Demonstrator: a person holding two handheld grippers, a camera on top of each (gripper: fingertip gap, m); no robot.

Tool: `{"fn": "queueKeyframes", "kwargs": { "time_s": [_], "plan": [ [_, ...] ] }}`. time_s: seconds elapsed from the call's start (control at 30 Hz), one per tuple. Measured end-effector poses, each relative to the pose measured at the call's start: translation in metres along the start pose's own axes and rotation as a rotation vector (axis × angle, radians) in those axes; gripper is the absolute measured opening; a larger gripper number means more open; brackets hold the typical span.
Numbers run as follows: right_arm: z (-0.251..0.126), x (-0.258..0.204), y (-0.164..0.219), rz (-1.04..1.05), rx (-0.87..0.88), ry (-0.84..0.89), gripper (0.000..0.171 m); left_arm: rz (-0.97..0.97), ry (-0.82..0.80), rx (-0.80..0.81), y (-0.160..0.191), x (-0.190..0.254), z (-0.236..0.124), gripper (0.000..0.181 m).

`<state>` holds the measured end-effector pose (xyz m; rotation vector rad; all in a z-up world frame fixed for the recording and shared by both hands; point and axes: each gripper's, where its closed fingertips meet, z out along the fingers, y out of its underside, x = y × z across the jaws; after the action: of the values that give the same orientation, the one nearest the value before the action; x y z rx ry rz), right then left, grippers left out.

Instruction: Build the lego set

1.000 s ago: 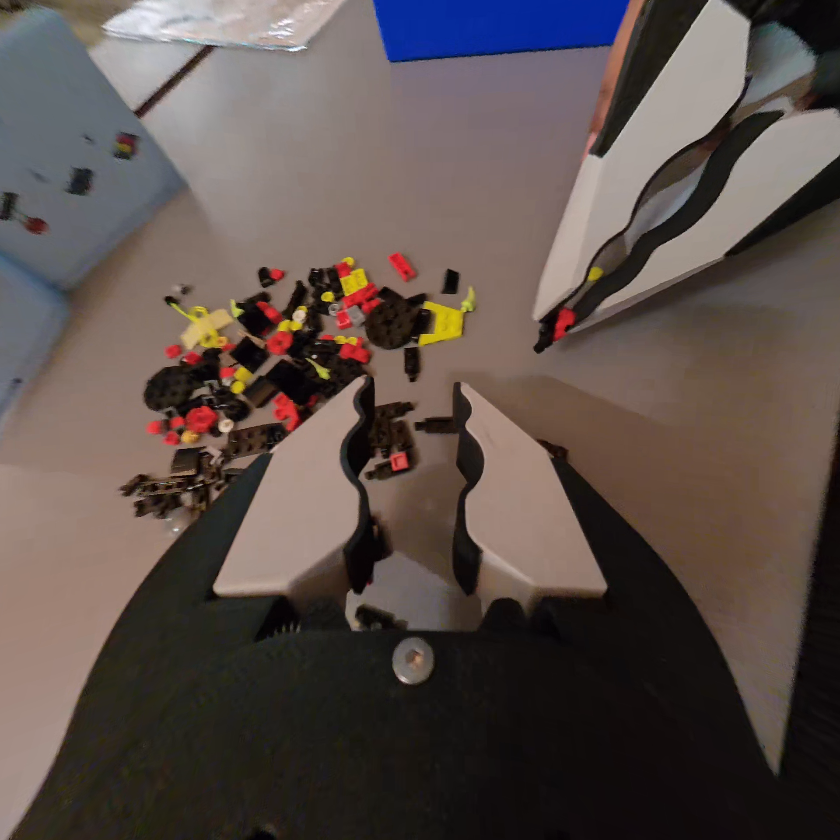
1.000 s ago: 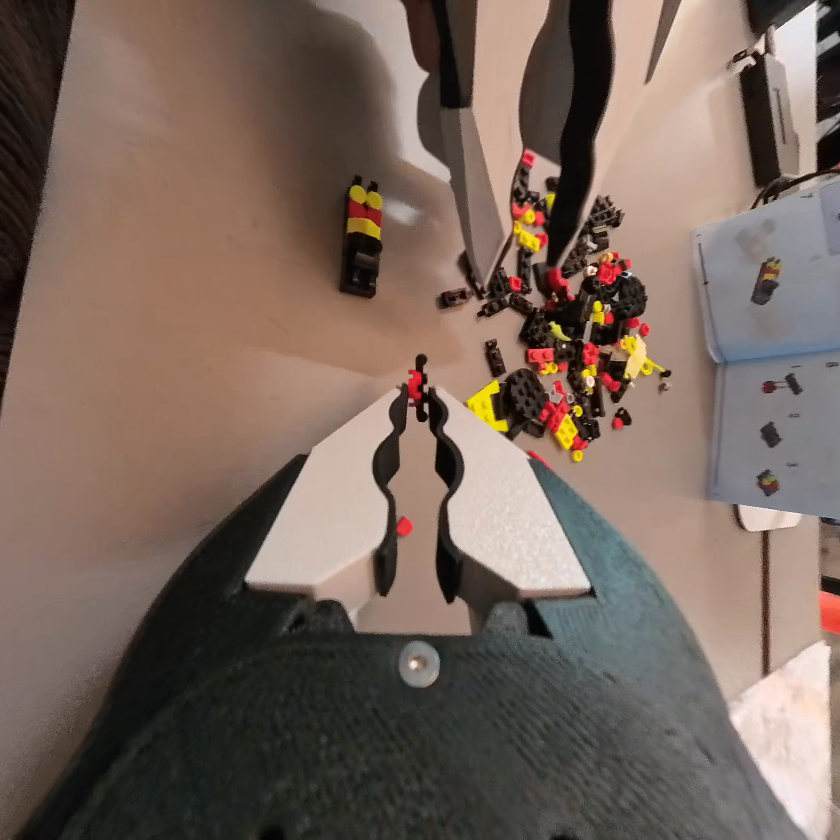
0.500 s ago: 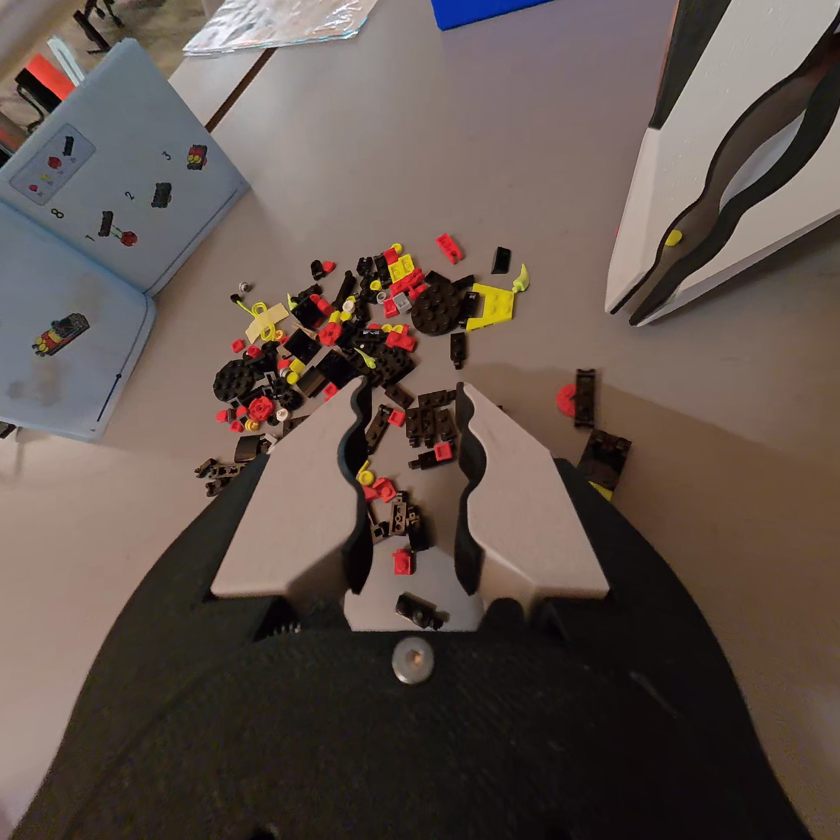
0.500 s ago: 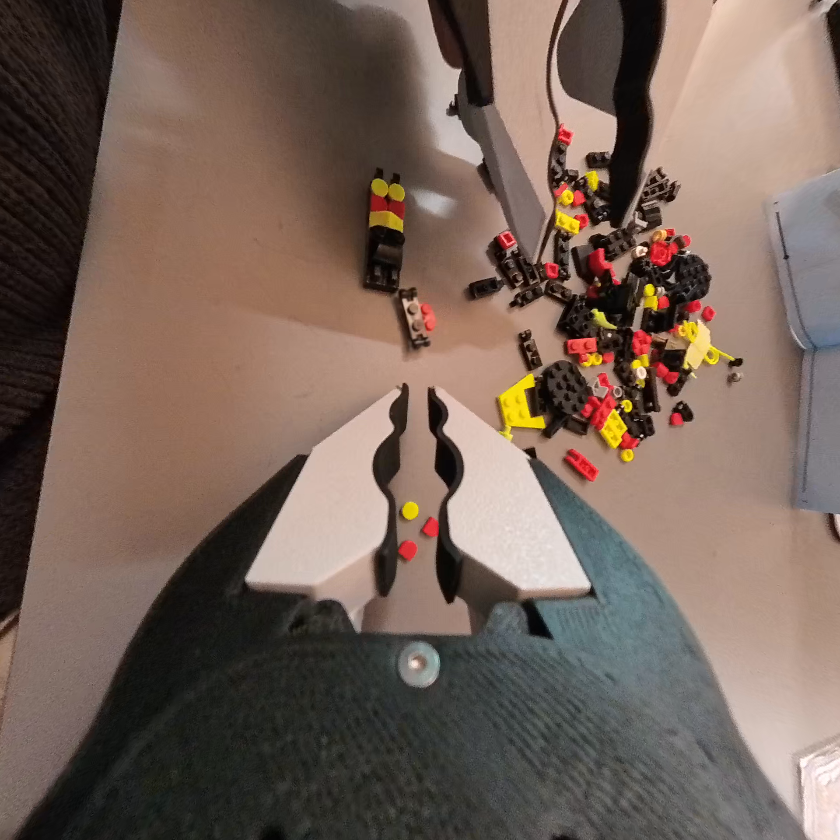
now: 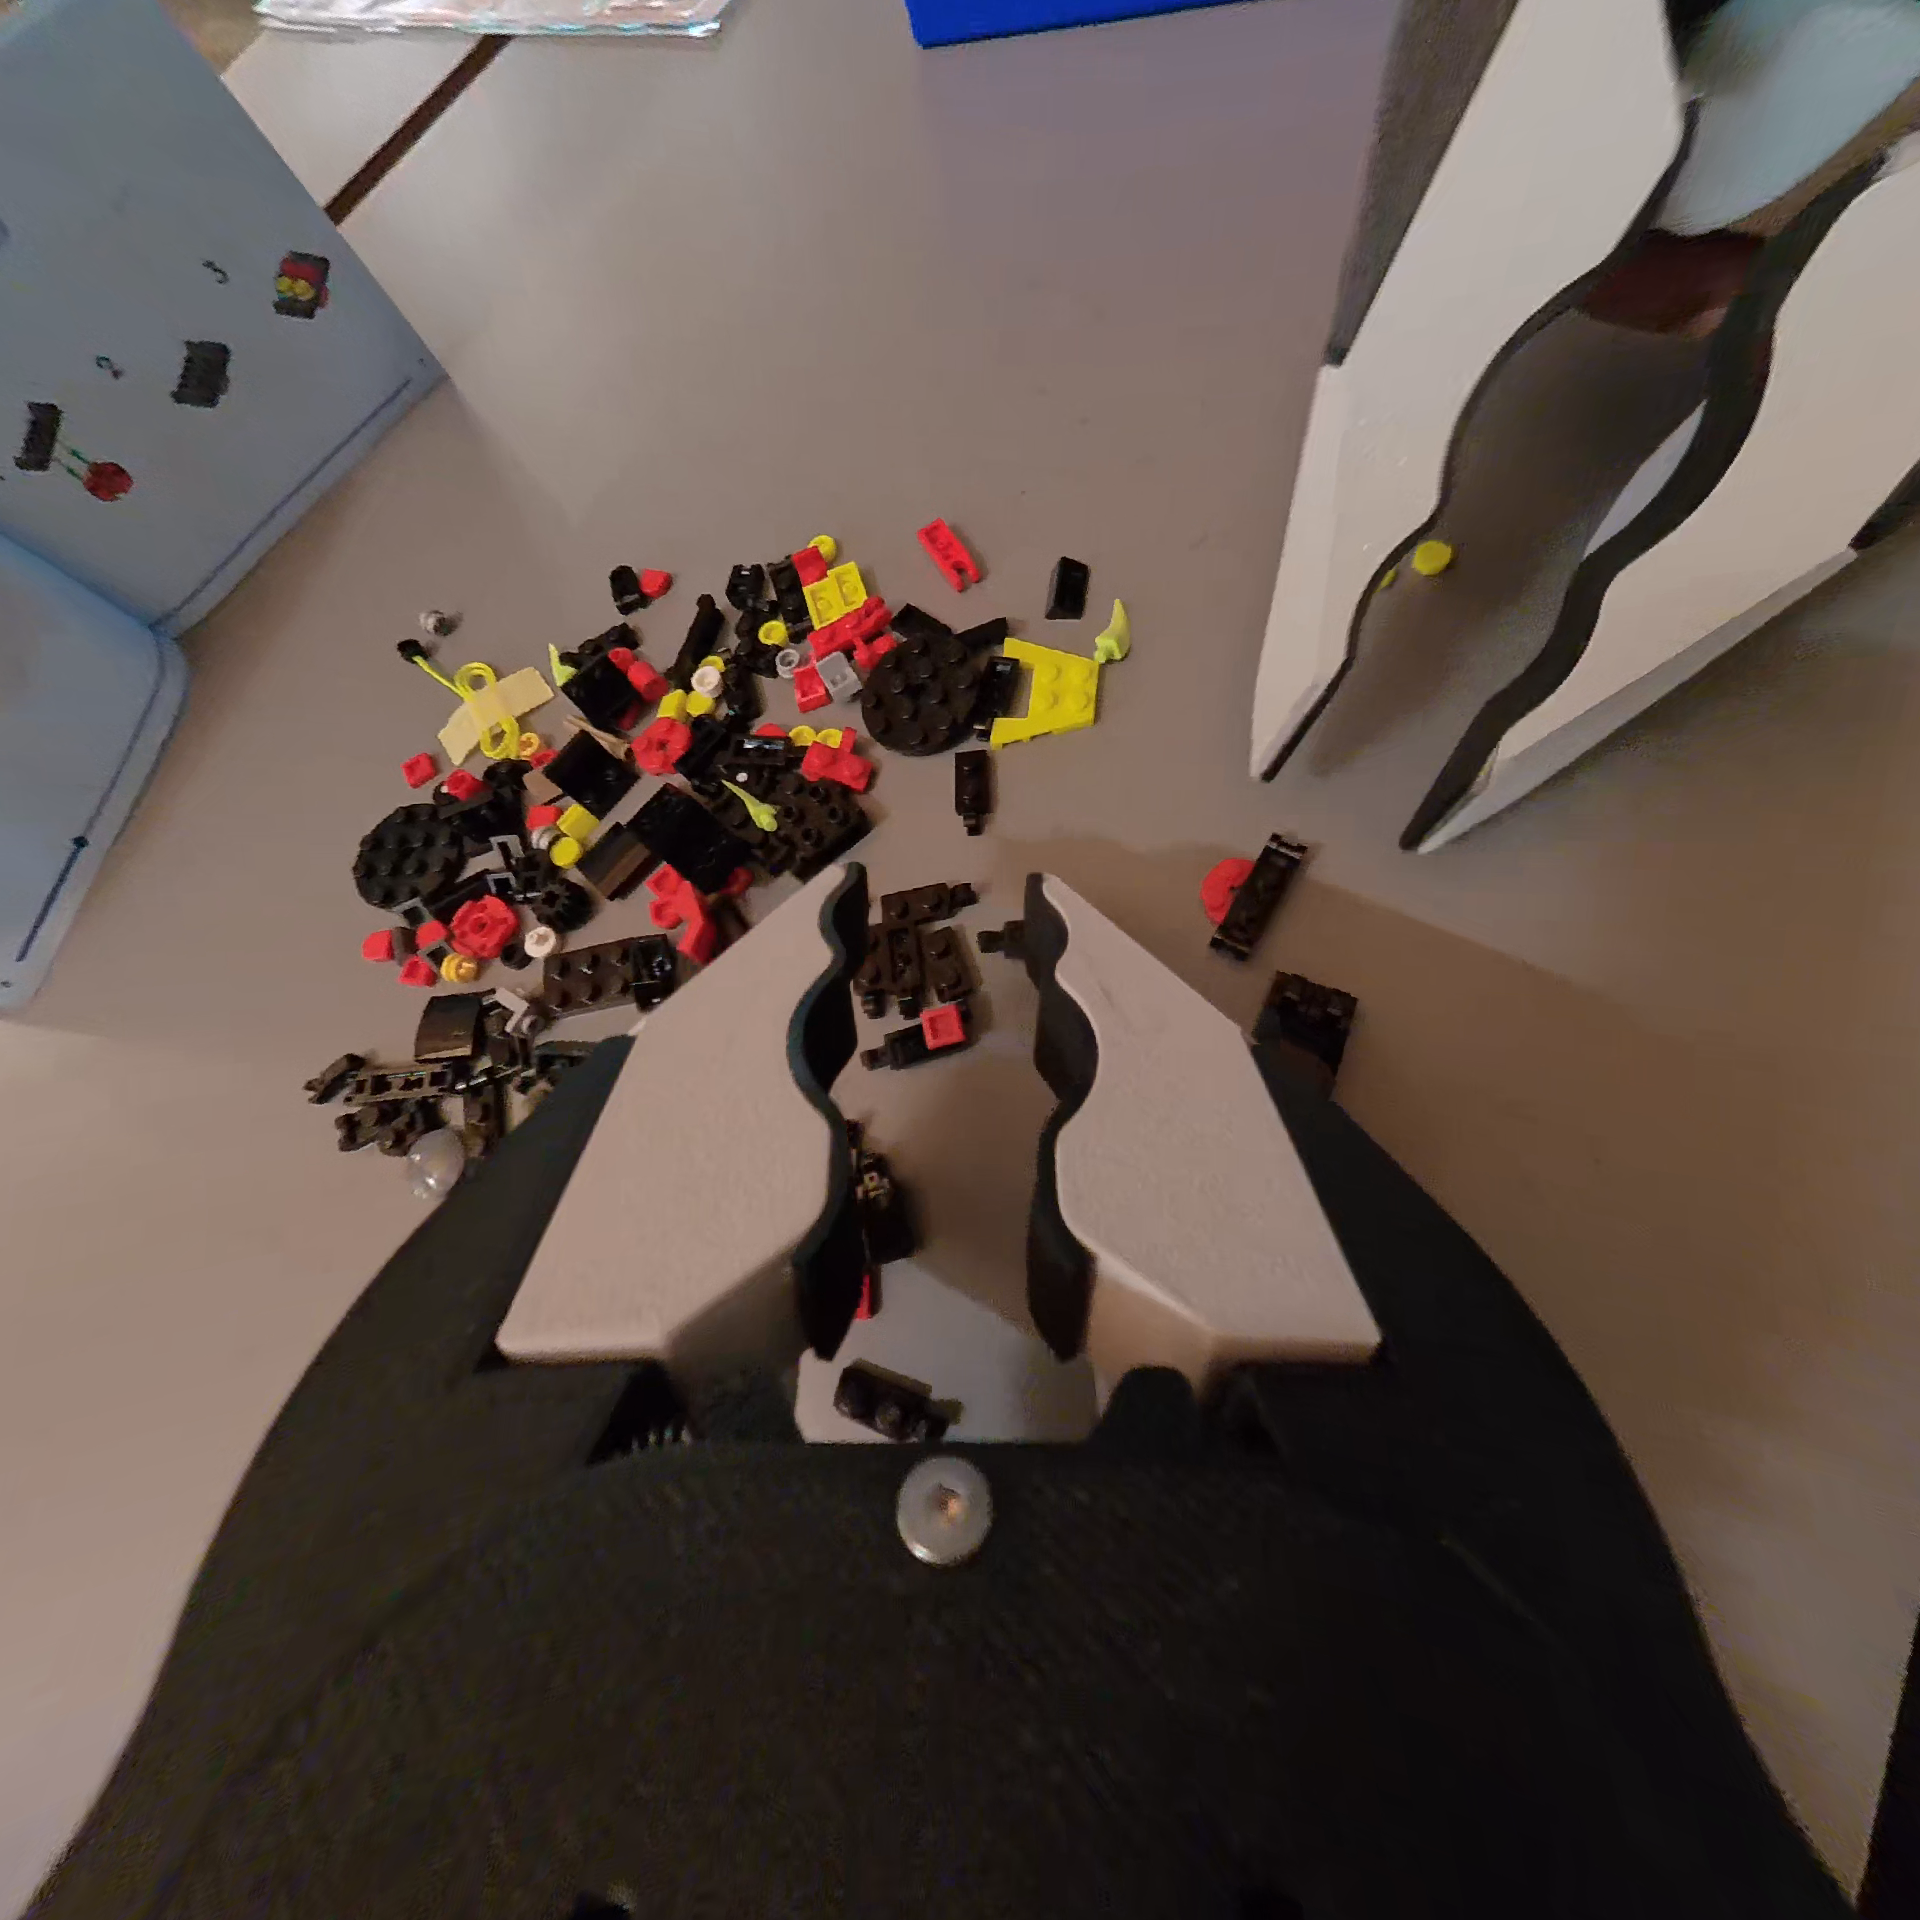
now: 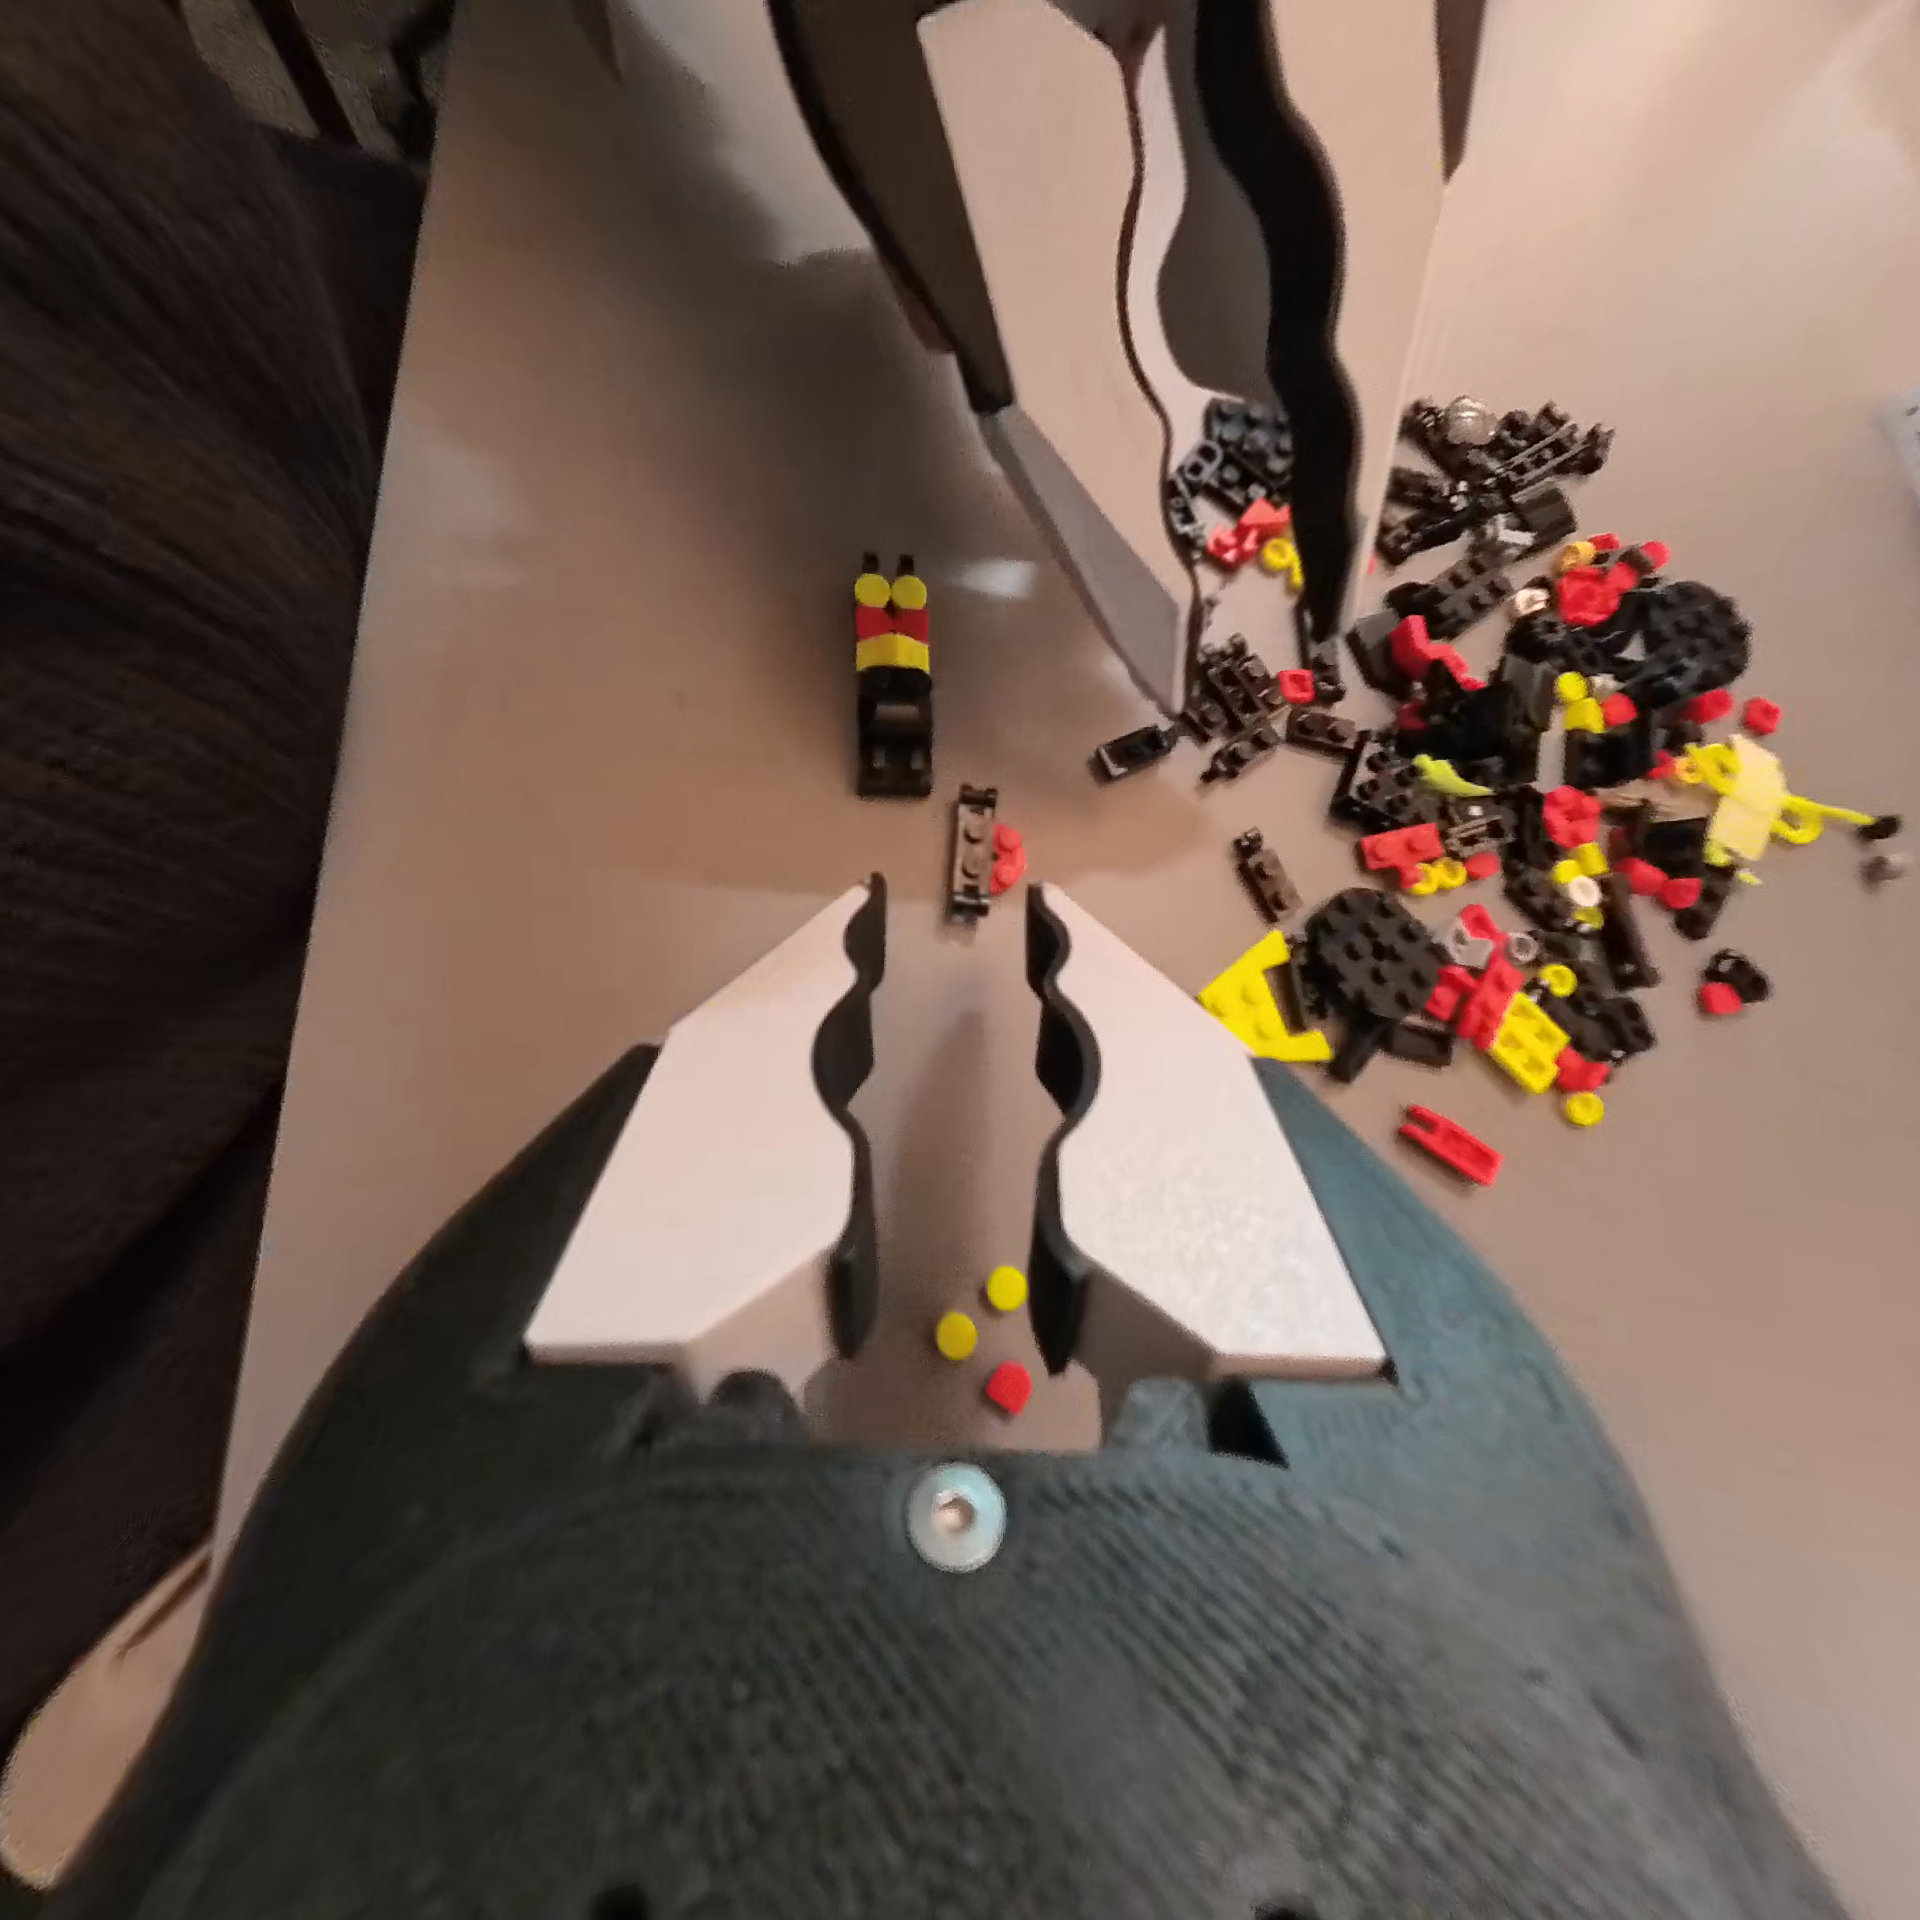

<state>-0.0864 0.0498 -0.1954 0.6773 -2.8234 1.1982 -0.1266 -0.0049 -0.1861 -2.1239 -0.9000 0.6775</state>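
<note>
We have both tongs released. The left gripper hangs jaws apart and empty over the near edge of the loose brick pile, a small cluster of black plates showing between its fingers. The right gripper is also spread wide, nothing held, with the black plate with red round piece just past its tips at 12 o'clock. The started sub-build, black with red and yellow layers, lies at 11 o'clock from those tips, near the plate but apart from it. Three loose studs, two yellow and one red, lie on the table between the right fingers. The instruction booklet sits at 10 o'clock in the left view.

Handling, as we judge it: the parts are tiny, light, stiff, slick plastic that will skate on the table. We should pinch the plate across its long edges, low and square, and brace the sub-build by its black base when pressing.
</note>
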Motion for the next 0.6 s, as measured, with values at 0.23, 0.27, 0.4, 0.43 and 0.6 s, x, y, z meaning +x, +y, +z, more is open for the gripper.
{"fn": "queueKeyframes", "kwargs": {
  "time_s": [0.23,0.27,0.4,0.43,0.6],
  "plan": [
    [0.018,0.004,0.008,0.041,-0.079,0.015,0.025,0.006,0.058,-0.004,0.001,0.012,0.002,0.027],
    [0.018,0.004,0.008,0.043,-0.079,0.017,0.014,0.007,0.065,-0.003,0.001,0.013,0.002,0.027],
    [0.008,0.010,0.000,0.062,-0.041,0.041,0.007,0.025,0.117,0.021,-0.003,0.023,0.000,0.027],
    [0.004,0.011,-0.003,0.083,-0.017,0.036,0.007,0.034,0.131,0.028,-0.004,0.026,-0.001,0.028],
    [-0.011,0.017,-0.005,0.240,0.068,-0.030,0.007,0.128,0.194,0.084,-0.011,0.043,-0.006,0.030]
  ]
}}
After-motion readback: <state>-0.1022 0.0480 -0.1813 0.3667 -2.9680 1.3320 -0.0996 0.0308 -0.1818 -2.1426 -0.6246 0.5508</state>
